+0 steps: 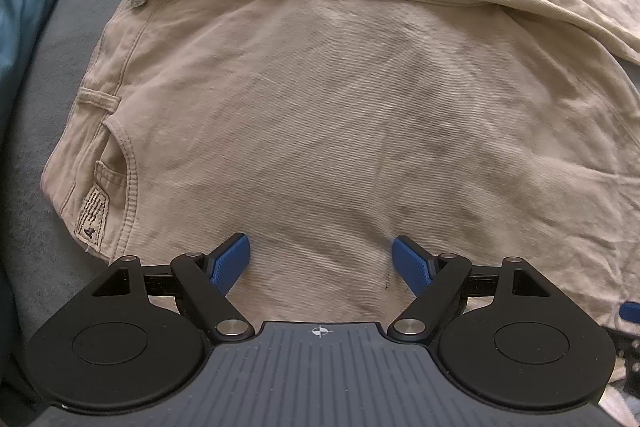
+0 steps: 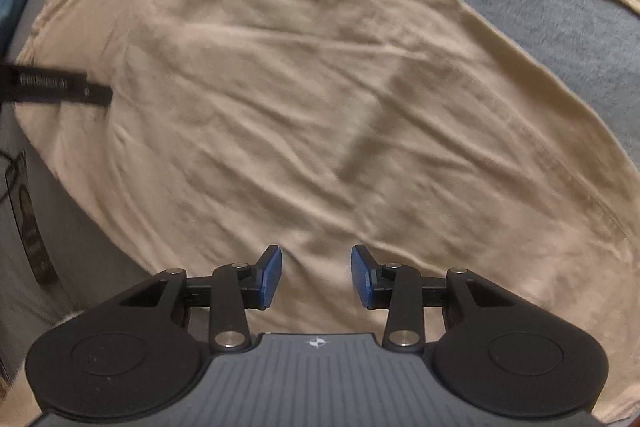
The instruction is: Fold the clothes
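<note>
Grey bedding [image 1: 48, 75] under the beige trousers [image 1: 320, 115] is soft, so the left gripper [image 1: 321, 263], jaws wide and empty, and the right gripper [image 2: 316, 277], jaws half-open, empty and not yet settled, could pinch it too.

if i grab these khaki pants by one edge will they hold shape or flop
The khaki pants will probably flop: the cloth lies wrinkled and draped over itself. The waistband, with stitched seams and belt loop, likely hangs stiffer and heavier. On the grey blanket they would probably drag rather than slide.
</note>
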